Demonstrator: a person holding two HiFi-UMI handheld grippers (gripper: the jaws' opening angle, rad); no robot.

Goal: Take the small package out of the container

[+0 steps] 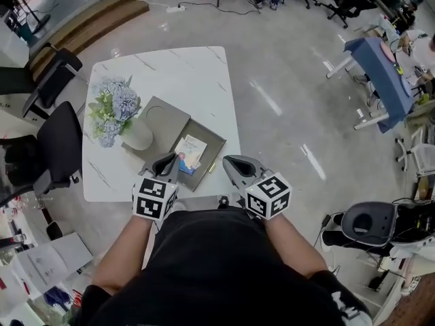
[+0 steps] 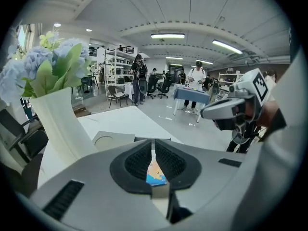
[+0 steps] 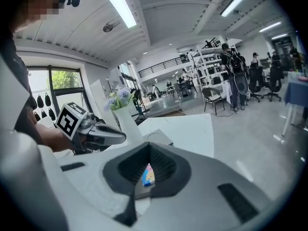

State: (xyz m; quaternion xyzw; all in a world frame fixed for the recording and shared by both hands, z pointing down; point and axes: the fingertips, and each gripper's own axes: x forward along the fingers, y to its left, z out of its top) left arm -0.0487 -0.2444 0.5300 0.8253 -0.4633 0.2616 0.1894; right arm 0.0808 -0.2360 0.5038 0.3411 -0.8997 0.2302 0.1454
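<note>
Package (image 1: 191,153): lies flat in the grey tray (image 1: 219,143) on the white surface (image 1: 194,73).
Left claw (image 1: 169,159): jaws together, tip at the package's near corner; contact cannot be told.
Right claw (image 1: 229,161): jaws together, at the tray's near edge, apart from the package.
Vase (image 1: 138,136): holds flowers, just beside the tray.

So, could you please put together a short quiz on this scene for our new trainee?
1. True or false: the small package lies inside the grey container.
2. Whose tip is nearer the package in the head view: A) the left one, B) the right one?
3. What upright thing stands just left of the container in the head view?
Key: 1 true; 2 A, the left gripper; 3 the white vase of blue flowers.
</note>
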